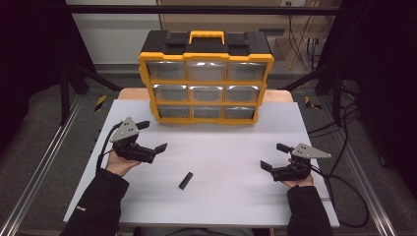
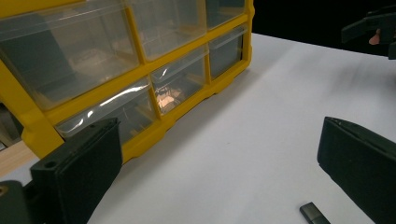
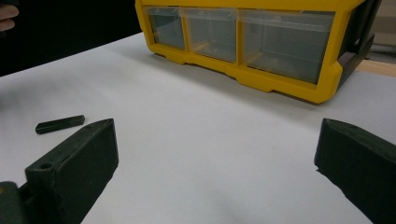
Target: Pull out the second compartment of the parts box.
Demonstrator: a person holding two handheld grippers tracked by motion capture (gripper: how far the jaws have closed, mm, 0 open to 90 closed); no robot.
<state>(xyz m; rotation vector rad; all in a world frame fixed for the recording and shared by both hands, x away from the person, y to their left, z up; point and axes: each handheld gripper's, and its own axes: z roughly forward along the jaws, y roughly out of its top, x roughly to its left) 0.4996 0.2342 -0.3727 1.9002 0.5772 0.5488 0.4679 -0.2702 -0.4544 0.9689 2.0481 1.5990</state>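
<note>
A: Status on your grippers?

B: My left gripper (image 1: 152, 136) sits over the left part of the worktop (image 1: 231, 147), jaws spread wide, nothing between them. My right gripper (image 1: 274, 157) is over the right part, nearer the front edge, jaws spread just as wide, also empty. Both are clear of the surface as far as I can tell.

A: Where's the small black stick?

B: The black stick (image 1: 185, 180) lies flat on the worktop, near the front edge, left of centre. It's between my two grippers, closer to the left one, touching neither. In the left gripper view it shows at the bottom edge, just beside my far jaw (image 2: 314, 213). In the right gripper view it lies past my jaw on the left (image 3: 60, 124).

A: And the cabinet?

B: The yellow drawer cabinet (image 1: 205, 81) stands upright at the back edge, centred, black top, yellow handle. Nine clear drawers in three rows, all pushed in. Well apart from the stick and both grippers.
</note>
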